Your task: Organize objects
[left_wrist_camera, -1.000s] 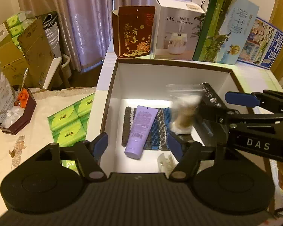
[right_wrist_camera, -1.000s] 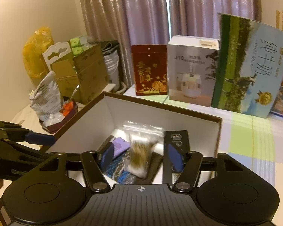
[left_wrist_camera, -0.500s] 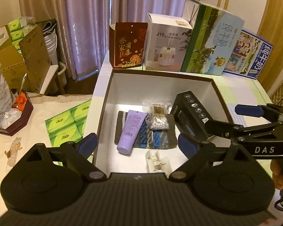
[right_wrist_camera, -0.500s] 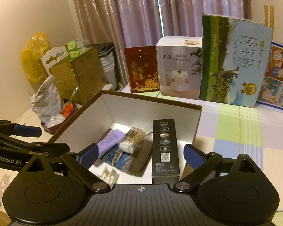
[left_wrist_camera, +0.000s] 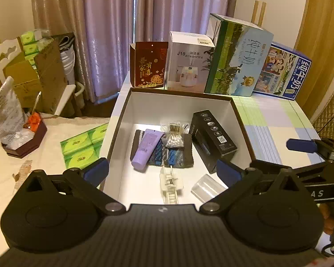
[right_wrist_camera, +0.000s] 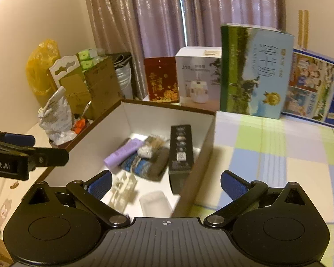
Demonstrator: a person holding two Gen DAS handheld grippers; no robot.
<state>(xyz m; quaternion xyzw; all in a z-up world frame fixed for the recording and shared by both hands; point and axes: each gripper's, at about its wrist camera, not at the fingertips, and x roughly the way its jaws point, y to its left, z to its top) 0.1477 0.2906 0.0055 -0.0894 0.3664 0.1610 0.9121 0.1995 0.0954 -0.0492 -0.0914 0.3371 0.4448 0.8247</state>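
Observation:
An open white box with a brown rim (left_wrist_camera: 180, 109) (right_wrist_camera: 167, 120) holds a purple tube (left_wrist_camera: 145, 148) (right_wrist_camera: 122, 152), a bag of cotton swabs (left_wrist_camera: 176, 134) (right_wrist_camera: 150, 145), a dark woven cloth (left_wrist_camera: 180, 158) (right_wrist_camera: 144, 164), a black box (left_wrist_camera: 213, 140) (right_wrist_camera: 180, 146), a white plastic clip (left_wrist_camera: 170, 183) (right_wrist_camera: 122, 187) and a clear cup (left_wrist_camera: 208, 188) (right_wrist_camera: 154, 203). My left gripper (left_wrist_camera: 162, 170) is open and empty above the box's near edge. My right gripper (right_wrist_camera: 165, 182) is open and empty above the box's right wall.
Behind the box stand a red carton (left_wrist_camera: 149, 64), a white humidifier carton (left_wrist_camera: 189, 62), a green milk carton (left_wrist_camera: 238, 57) and a blue milk carton (left_wrist_camera: 282, 71). Green tissue packs (left_wrist_camera: 82, 146) and a brown tray (left_wrist_camera: 24, 140) lie left. The checkered cloth (right_wrist_camera: 278, 155) lies right.
The right gripper opened and let go of the cotton swab bag, which now lies on the cloth in the box. Both grippers have pulled back and up from the box.

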